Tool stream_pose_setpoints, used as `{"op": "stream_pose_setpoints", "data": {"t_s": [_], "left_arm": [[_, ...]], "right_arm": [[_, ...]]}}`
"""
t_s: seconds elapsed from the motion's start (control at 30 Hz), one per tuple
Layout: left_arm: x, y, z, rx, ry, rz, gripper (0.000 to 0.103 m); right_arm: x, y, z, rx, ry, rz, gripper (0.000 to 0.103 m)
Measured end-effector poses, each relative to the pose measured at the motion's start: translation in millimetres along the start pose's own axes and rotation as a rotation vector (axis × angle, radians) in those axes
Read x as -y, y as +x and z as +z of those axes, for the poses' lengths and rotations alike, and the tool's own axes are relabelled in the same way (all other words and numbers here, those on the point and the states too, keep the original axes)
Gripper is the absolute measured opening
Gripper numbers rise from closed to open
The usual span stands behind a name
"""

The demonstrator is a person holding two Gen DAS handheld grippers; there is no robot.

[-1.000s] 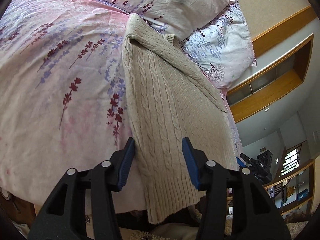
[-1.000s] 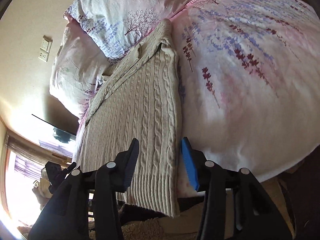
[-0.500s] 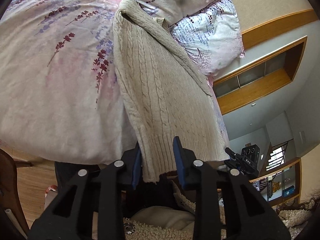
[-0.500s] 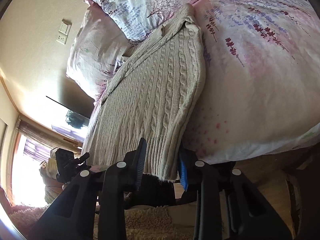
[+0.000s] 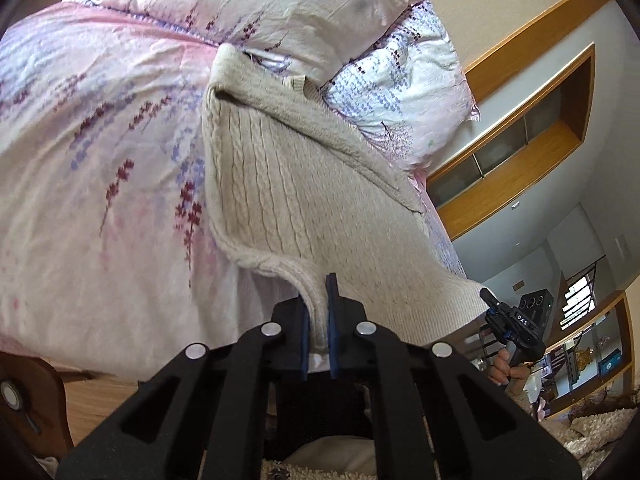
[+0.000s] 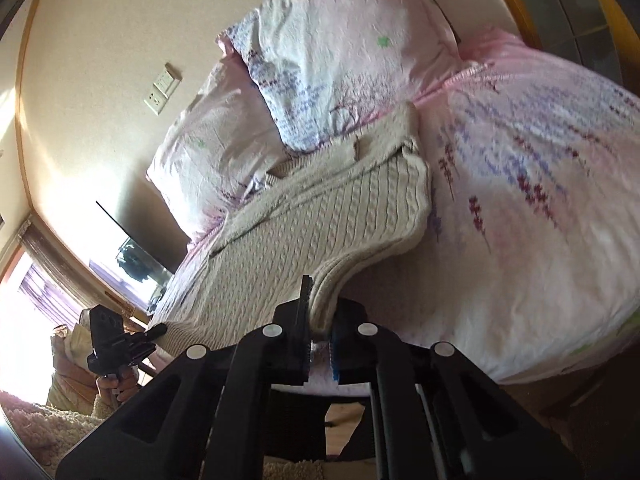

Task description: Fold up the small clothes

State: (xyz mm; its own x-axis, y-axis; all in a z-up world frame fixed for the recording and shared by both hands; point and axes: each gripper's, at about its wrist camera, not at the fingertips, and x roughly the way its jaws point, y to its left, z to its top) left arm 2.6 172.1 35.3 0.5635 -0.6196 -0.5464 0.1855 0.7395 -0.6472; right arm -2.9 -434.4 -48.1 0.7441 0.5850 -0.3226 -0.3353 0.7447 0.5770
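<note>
A beige cable-knit sweater (image 5: 304, 184) lies lengthwise on the pink floral duvet (image 5: 100, 168), its sleeves folded in and its collar against the pillows. My left gripper (image 5: 318, 308) is shut on the left corner of the ribbed hem and holds it raised off the bed. My right gripper (image 6: 320, 312) is shut on the other hem corner of the sweater (image 6: 320, 224), also raised. The hem hangs stretched between the two grippers. Each gripper shows in the other's view, far to the side.
Two floral pillows (image 5: 280, 4) lie at the head of the bed (image 6: 540, 280). A wall with sockets (image 6: 162, 88) stands behind. A wooden shelf unit (image 5: 532, 128) is to the right. A wooden floor (image 5: 100, 396) and a fluffy rug (image 5: 592, 432) lie below the bed edge.
Both grippers closed on the sweater's hem corners and lifted them up and forward toward the collar. The lower part of the sweater has come off the bed edge.
</note>
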Motion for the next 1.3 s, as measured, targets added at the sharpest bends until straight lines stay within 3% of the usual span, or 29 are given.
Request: {"op": "stream_pose_setpoints", "data": {"t_s": [0.33, 0.53, 0.8, 1.07, 1.3], "left_arm": [[11.3, -3.7, 85.9, 0.172, 0.102, 0.114, 0.006], [19.8, 17.0, 136.8, 0.214, 0.136, 0.154, 0.006], [16.9, 61.2, 195.3, 0.222, 0.101, 0.192, 0.006], [3.4, 104.4, 230.2, 0.222, 0.069, 0.252, 0.006], [-16.0, 147.6, 247.0, 0.178, 0.022, 0.307, 0.006]], "right_arm": [[-41.4, 13.6, 58.0, 0.244, -0.214, -0.179, 0.007], [-59.7, 35.3, 86.2, 0.312, -0.302, -0.255, 0.007], [-52.2, 85.6, 123.8, 0.306, -0.324, -0.352, 0.007], [-44.4, 138.2, 160.4, 0.286, -0.358, -0.429, 0.007], [-16.9, 193.6, 180.2, 0.188, -0.277, -0.480, 0.007]]}}
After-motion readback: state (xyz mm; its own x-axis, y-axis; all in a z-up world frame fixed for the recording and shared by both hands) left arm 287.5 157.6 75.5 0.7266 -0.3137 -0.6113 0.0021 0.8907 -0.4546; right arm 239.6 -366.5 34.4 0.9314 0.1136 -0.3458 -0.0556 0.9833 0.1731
